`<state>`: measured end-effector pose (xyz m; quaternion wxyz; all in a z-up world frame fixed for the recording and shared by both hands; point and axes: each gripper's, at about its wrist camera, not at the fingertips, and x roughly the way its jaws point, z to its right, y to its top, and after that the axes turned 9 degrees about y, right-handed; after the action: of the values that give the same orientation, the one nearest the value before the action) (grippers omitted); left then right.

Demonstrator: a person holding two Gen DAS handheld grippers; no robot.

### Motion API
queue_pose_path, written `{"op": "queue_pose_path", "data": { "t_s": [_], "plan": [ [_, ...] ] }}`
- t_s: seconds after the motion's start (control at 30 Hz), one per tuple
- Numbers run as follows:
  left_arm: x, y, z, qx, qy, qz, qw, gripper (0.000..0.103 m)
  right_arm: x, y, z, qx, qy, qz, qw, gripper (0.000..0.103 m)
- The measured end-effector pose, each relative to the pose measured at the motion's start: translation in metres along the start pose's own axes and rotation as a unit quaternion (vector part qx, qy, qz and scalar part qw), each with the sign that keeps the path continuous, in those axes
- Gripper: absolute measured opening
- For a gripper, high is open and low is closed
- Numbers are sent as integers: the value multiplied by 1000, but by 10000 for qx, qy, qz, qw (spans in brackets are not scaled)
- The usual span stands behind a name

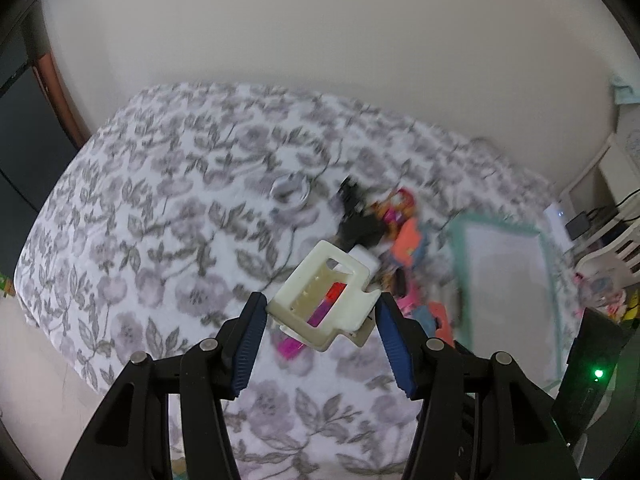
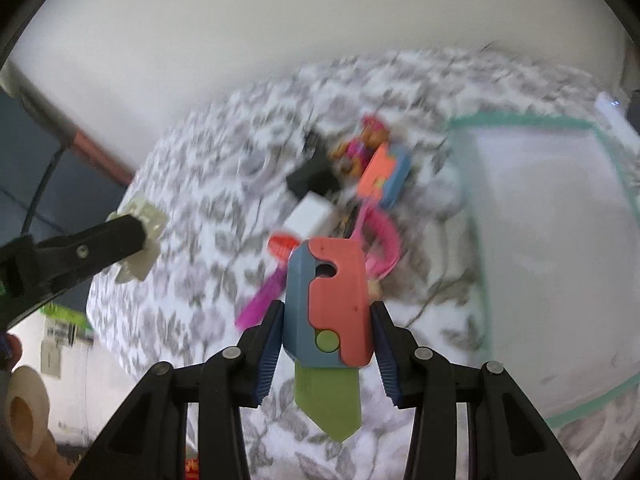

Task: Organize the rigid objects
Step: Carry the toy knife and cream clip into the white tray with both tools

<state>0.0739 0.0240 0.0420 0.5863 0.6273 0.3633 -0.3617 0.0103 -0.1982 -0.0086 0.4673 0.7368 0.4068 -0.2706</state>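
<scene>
Left gripper (image 1: 322, 312) clamped on cream clip (image 1: 320, 300); right gripper (image 2: 326, 338) clamped on toy knife (image 2: 328, 312), both held above the bed, left of the bin (image 2: 560, 240). Each should be carried fully over the bin's rim, one at a time, and released low.

Place: you are working in a home, most likely a bedroom.
Surface: a bed (image 1: 132, 216) under a grey floral cover, its far edge against a plain pale wall (image 1: 320, 40).
Clutter: small bright plastic toys (image 2: 372, 160) lie heaped near the bed's middle.
Furnishing: white shelving (image 1: 616, 176) with cables stands off the bed's right edge.
Storage: a clear bin with a teal rim (image 2: 520, 124) sits on the bed's right side.
</scene>
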Motion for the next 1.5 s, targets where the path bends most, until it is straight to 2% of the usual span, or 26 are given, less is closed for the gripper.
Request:
{"op": "queue_pose_path", "data": {
  "t_s": [0.1, 0.33, 0.5, 0.7, 1.03, 1.13, 1.5],
  "plan": [
    [-13, 7, 15, 56, -140, 172, 9997, 58, -21, 12, 5, -160, -584, 496, 9969, 46],
    [-20, 8, 70, 416, -296, 374, 9980, 58, -48, 30, 62, 533, -1165, 988, 9868, 46],
    [-16, 6, 110, 699, -388, 435, 9958, 58, -66, 33, 108, 981, -1957, 1249, 9677, 46],
    [-1, 2, 164, 1108, -488, 431, 9917, 58, -85, 30, 155, 1385, -2496, 1479, 9469, 46],
    [40, -12, 221, 1590, -509, 205, 9858, 58, -73, 21, 200, 1860, -2763, 1291, 9340, 46],
    [58, -17, 228, 1656, -558, -73, 9846, 58, -67, 19, 206, 1901, -2806, 1214, 9329, 46],
    [91, -36, 241, 1727, -683, -455, 9815, 58, -54, 12, 220, 2100, -2797, 933, 9322, 46]
  ]
}}
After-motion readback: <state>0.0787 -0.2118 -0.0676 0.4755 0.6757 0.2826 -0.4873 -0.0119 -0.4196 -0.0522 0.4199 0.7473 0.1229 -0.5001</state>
